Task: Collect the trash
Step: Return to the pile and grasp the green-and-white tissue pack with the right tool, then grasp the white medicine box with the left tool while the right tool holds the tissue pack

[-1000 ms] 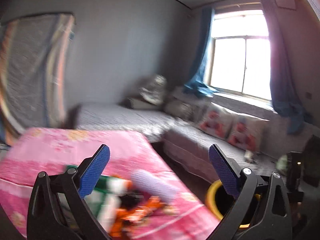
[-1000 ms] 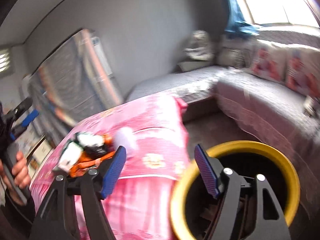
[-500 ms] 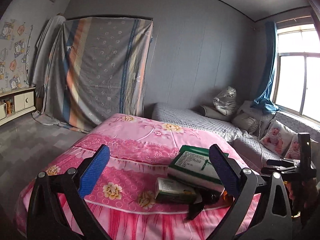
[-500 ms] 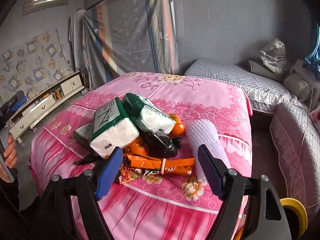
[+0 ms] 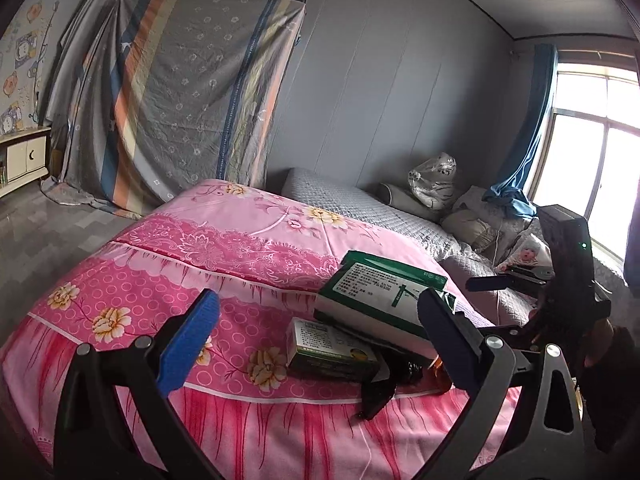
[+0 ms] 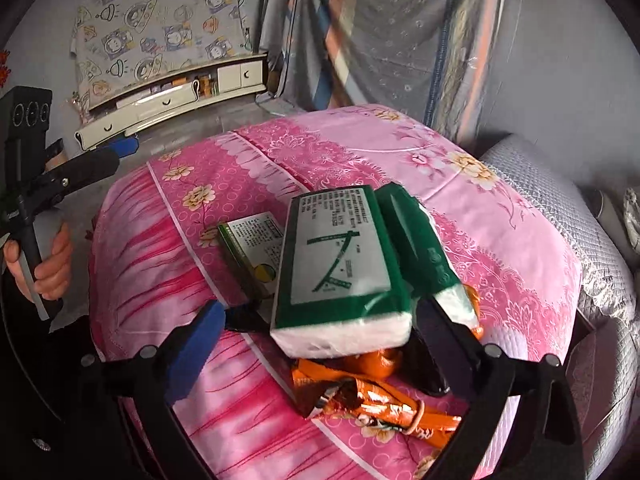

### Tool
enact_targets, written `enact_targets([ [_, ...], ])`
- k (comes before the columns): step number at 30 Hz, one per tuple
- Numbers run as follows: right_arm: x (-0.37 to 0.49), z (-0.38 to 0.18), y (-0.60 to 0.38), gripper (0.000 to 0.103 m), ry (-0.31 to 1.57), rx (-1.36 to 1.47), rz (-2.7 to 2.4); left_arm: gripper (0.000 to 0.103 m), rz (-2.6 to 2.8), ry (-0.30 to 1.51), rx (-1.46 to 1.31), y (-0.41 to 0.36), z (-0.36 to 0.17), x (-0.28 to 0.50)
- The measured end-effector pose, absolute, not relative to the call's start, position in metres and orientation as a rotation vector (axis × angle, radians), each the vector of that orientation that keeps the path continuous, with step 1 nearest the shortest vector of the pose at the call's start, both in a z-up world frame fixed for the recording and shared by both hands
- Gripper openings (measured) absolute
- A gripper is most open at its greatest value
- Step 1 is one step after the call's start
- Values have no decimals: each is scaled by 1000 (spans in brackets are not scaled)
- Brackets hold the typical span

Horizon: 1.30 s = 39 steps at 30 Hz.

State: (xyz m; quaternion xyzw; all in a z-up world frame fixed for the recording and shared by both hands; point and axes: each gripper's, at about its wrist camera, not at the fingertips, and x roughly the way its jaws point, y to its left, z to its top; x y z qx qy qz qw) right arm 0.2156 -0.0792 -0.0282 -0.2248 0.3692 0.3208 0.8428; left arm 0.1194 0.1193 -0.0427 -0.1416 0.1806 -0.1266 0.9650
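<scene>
A trash pile lies on the pink flowered cloth [image 5: 200, 264]: a green-and-white tissue pack [image 6: 340, 264], a second pack [image 6: 416, 240] beside it, a small green box [image 6: 252, 248], orange wrappers [image 6: 360, 400] and a black piece [image 6: 430, 376]. My right gripper [image 6: 320, 336] points down at the pile. Its jaws are opening, and the near end of the big pack lies between the fingers with no pad pressing on it. My left gripper [image 5: 316, 336] is open and empty, short of the green box [image 5: 328, 350] and the pack [image 5: 380, 296]. Each gripper shows in the other's view: the right gripper [image 5: 504, 276], the left gripper [image 6: 120, 154].
A grey quilted bench [image 5: 360, 208] with cushions runs behind and to the right of the cloth-covered surface. A striped sheet [image 5: 192, 92] hangs at the back wall. A low white cabinet [image 6: 172, 96] stands at the far left, and a window [image 5: 592, 152] at the right.
Both views swung from the bench and a yellow-rimmed bin round to the pink surface. The right gripper came in close over the pile and its jaws widened. The left gripper settled near the pile.
</scene>
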Motion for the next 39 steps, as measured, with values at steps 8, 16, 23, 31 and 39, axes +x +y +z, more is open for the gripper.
enact_targets([
  [8,248,-63,-38,95,887,-748,590,95,-191,383,-259,127,-50,121],
  [16,273,-93,-22,94,988,-818,537,95,-169,433,-268,133,-61,131],
  [23,276,-99,-23,81,1008,-752,487,95,-152,451,-253,129,-60,133],
  [31,259,-32,-81,78,973,-303,638,95,-157,436,-159,113,-54,131],
  [39,207,32,-191,78,771,72,641,95,-268,477,-75,75,-51,143],
])
